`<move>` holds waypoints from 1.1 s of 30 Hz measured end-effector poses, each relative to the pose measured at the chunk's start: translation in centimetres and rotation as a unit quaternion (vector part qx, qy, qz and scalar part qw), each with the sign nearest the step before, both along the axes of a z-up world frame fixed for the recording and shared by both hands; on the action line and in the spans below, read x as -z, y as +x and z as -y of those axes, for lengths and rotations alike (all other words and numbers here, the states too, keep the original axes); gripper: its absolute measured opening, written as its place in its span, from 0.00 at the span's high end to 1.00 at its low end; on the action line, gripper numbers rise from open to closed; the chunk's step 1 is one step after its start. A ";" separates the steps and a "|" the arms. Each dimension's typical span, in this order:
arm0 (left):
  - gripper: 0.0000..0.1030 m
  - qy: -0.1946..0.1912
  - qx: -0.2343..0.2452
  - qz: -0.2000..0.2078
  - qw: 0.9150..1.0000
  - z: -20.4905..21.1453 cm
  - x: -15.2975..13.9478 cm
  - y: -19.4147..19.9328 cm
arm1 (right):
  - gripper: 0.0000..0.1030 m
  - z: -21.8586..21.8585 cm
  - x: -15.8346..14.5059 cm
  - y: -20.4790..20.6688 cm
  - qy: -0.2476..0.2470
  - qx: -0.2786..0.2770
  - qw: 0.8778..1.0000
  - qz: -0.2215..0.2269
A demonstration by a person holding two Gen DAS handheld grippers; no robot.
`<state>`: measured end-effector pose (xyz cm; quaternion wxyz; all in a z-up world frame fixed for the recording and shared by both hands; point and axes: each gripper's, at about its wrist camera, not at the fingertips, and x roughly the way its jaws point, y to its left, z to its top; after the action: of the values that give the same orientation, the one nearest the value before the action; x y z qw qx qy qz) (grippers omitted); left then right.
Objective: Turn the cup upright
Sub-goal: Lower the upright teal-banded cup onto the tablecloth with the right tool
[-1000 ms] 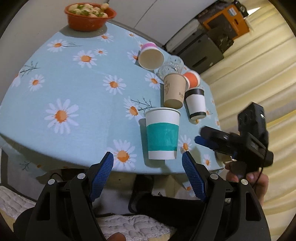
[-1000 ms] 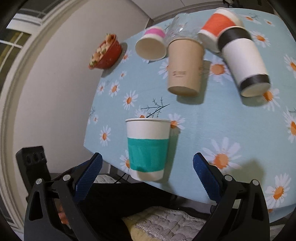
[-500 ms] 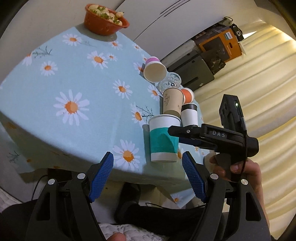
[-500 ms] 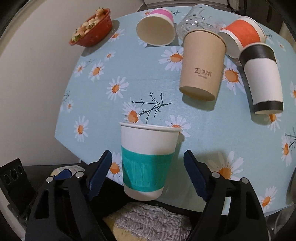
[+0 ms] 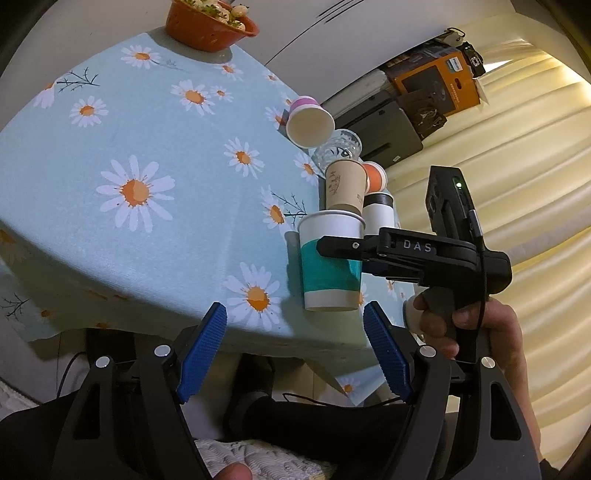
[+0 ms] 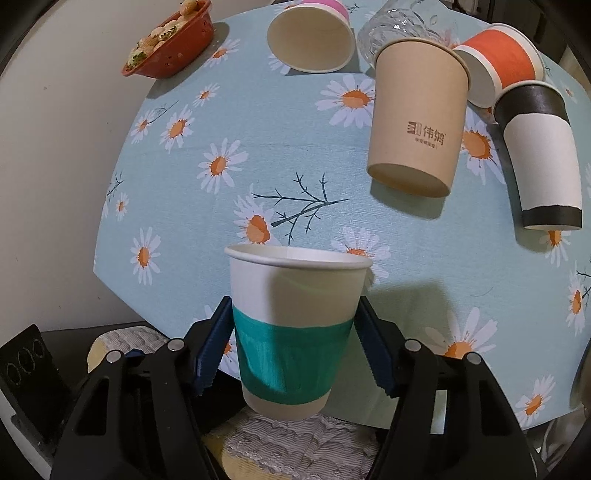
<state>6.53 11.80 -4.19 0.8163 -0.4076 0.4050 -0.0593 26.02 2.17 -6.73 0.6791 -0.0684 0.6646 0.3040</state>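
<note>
A white paper cup with a teal band stands upright, rim up, at the near edge of the daisy-print table. My right gripper has its blue pads against both sides of the cup's teal band. In the left wrist view the same cup stands with the right gripper's black finger across its upper part. My left gripper is open and empty, below the table edge, just short of the cup.
Behind the cup stand a brown cup and a black-and-white cup, with an orange cup, a pink cup and a clear glass lying on their sides. A red bowl of food sits at the far left edge.
My right gripper has moved in around the teal-banded cup and closed on it. My left gripper has pulled back and to the left while staying open.
</note>
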 end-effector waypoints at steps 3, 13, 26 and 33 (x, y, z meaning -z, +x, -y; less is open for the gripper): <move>0.27 0.000 0.002 0.002 1.000 0.0 0.1 0.1 | 0.37 0.1 -0.2 0.0 0.001 0.001 1.000 0.002; 0.27 0.009 0.006 0.016 1.000 0.1 0.1 0.0 | 0.37 2.8 -3.2 -1.8 0.055 0.017 0.995 0.081; 0.27 0.007 -0.007 0.039 0.999 -0.3 0.0 0.5 | 0.36 6.4 -5.9 -6.5 0.154 0.048 0.946 0.281; 0.27 0.010 -0.016 0.045 0.999 -0.5 0.0 0.5 | 0.36 7.5 -3.9 -9.0 0.182 0.075 0.903 0.381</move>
<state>7.04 12.29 -4.19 0.8388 -0.4025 0.3616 -0.0603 17.04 -5.31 -2.86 0.9020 -0.0043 0.2909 0.3188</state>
